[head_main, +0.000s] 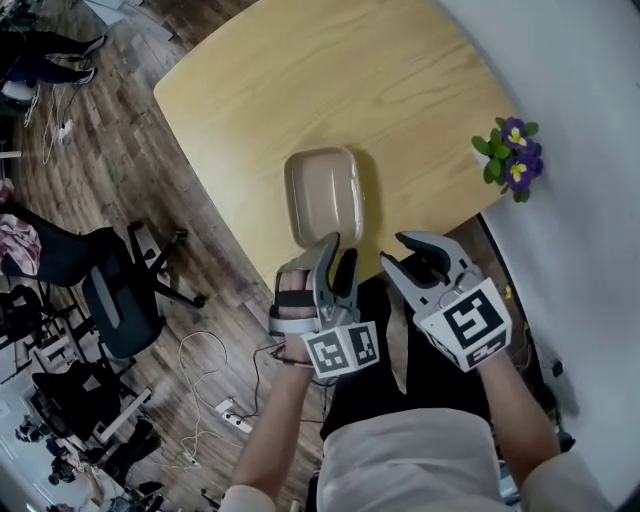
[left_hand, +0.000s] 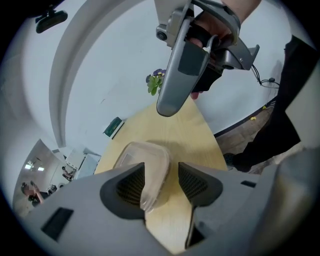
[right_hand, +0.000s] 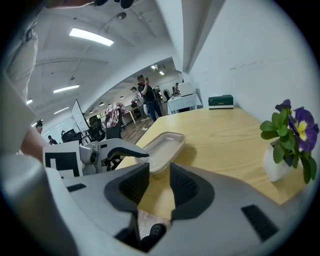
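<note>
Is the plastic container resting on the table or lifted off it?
Resting on it. The container lies flat on the table near its edge, its shadow tight against its base.

Pale wooden bench (head_main: 300, 90) with rounded corners, pushed up to a plain white wall (head_main: 580, 100) along its right edge. Potted purple flowers (head_main: 512, 158) at that edge, close to the wall; a dark green box (right_hand: 220, 101) at the far corner. Brown plank floor (head_main: 130, 140) to the left, carrying a black office chair (head_main: 110, 300), loose cables (head_main: 205, 375) and a white power strip (head_main: 232, 418). Overhead, long ceiling lights (right_hand: 91, 36), lit. Farther back, an open office with desks, a whiteboard (right_hand: 78, 116) and standing people (right_hand: 146, 92).
</note>
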